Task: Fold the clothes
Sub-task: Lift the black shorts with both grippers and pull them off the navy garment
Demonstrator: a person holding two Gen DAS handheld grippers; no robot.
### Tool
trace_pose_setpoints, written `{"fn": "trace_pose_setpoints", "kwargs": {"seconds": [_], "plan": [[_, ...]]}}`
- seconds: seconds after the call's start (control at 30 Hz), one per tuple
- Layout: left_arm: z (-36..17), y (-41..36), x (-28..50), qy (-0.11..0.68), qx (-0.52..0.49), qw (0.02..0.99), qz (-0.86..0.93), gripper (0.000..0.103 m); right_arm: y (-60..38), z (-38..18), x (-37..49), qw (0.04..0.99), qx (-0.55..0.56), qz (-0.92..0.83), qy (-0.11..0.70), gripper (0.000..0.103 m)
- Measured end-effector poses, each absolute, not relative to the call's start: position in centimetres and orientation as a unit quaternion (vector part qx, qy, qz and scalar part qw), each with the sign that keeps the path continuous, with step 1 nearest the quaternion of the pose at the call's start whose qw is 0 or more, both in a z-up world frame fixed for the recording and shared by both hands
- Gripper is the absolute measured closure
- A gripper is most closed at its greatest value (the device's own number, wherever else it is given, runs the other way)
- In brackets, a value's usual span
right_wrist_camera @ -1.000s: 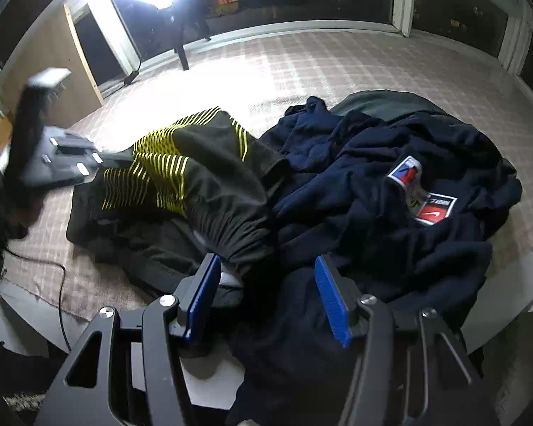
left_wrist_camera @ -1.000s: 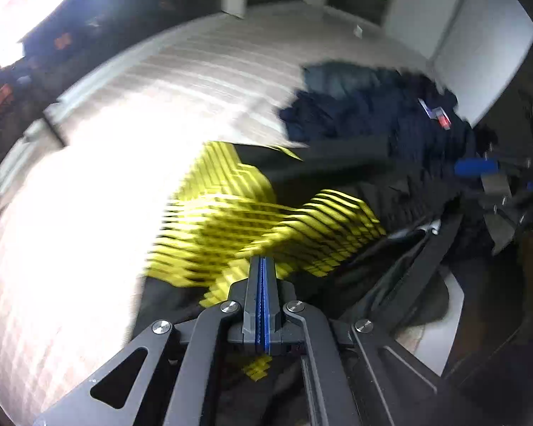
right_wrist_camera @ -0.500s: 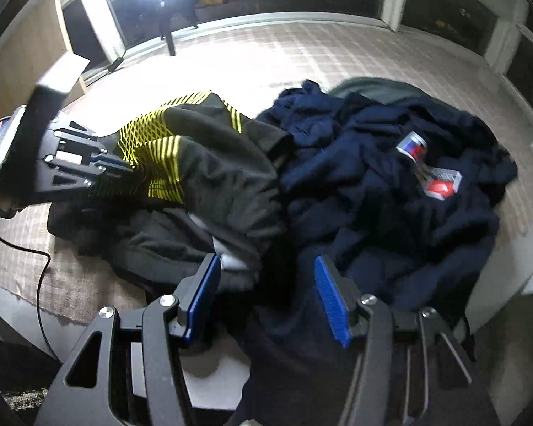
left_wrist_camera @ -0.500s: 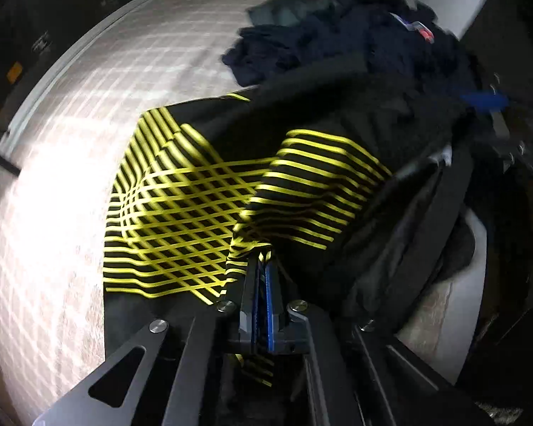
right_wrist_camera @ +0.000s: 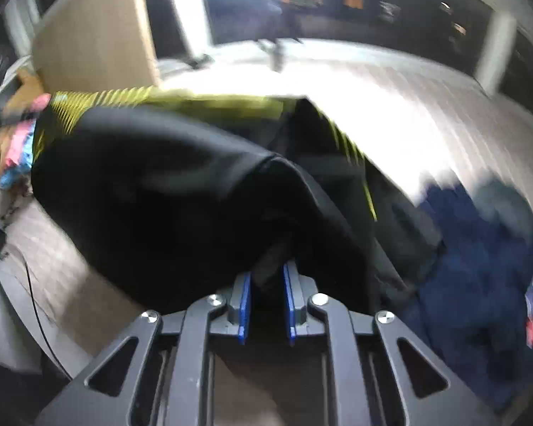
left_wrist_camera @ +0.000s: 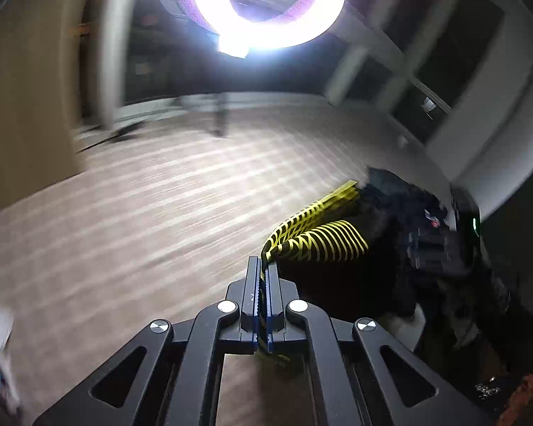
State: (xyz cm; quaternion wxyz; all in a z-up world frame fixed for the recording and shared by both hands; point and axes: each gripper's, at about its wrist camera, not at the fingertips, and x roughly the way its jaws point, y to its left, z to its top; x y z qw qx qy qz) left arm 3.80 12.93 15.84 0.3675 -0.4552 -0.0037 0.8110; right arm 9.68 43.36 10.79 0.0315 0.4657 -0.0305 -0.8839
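A black garment with yellow stripes [left_wrist_camera: 319,245] hangs stretched between my two grippers above the bed. My left gripper [left_wrist_camera: 263,273] is shut on its yellow-striped edge. In the right wrist view the same garment [right_wrist_camera: 167,191] fills the middle as a broad black fold, with yellow stripes along its far edge. My right gripper [right_wrist_camera: 266,280] is shut on a bunch of its black fabric. A navy blue garment [right_wrist_camera: 479,277] with a red and white label lies in a heap at the right on the bed.
The bed cover [left_wrist_camera: 160,206] is pale with a check pattern. A bright ring lamp [left_wrist_camera: 266,3] shines from behind the bed. A wooden board [right_wrist_camera: 96,35] stands at the far left. Dark windows line the back wall. A cable [right_wrist_camera: 35,305] hangs at the left edge.
My right gripper has closed on the black fabric; it was open. Both grippers have lifted the striped garment off the pile, and the left wrist view has swung up toward the lamp.
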Motion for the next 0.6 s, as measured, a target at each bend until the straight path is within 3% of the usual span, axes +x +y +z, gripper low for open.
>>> {"fn": "trace_pose_setpoints", "kwargs": {"seconds": [0.07, 0.13, 0.23, 0.27, 0.33, 0.37, 0.43, 0.6], "plan": [[14.7, 9.8, 3.5, -0.021, -0.468, 0.336, 0.817, 0.101, 41.7, 11.8, 6.1, 0.052, 0.445, -0.893, -0.037, 0.086], [11.7, 8.3, 1.8, -0.019, -0.493, 0.288, 0.821, 0.097, 40.7, 11.3, 2.5, 0.092, 0.494, -0.862, -0.063, 0.084], [8.2, 7.2, 0.7, 0.026, -0.518, 0.215, 0.828, 0.099, 40.2, 11.7, 2.0, 0.052, 0.509, -0.857, -0.055, 0.081], [7.8, 7.0, 1.0, 0.022, -0.519, 0.219, 0.826, 0.099, 40.1, 12.0, 2.7, 0.049, 0.503, -0.861, -0.051, 0.071], [7.6, 7.0, 2.2, 0.019, -0.515, 0.238, 0.823, 0.086, 39.6, 12.0, 5.2, 0.053, 0.497, -0.864, -0.053, 0.055], [7.5, 7.0, 2.8, 0.017, -0.513, 0.248, 0.821, 0.080, 39.4, 11.6, 6.4, 0.057, 0.498, -0.863, -0.055, 0.053], [8.0, 7.5, 4.0, 0.032, -0.511, 0.262, 0.818, 0.069, 39.0, 10.7, 8.2, 0.051, 0.508, -0.858, -0.062, 0.052], [4.9, 9.9, 5.3, 0.108, -0.540, 0.277, 0.787, 0.068, 38.0, 6.7, 9.5, 0.042, 0.535, -0.836, -0.117, 0.052]]}}
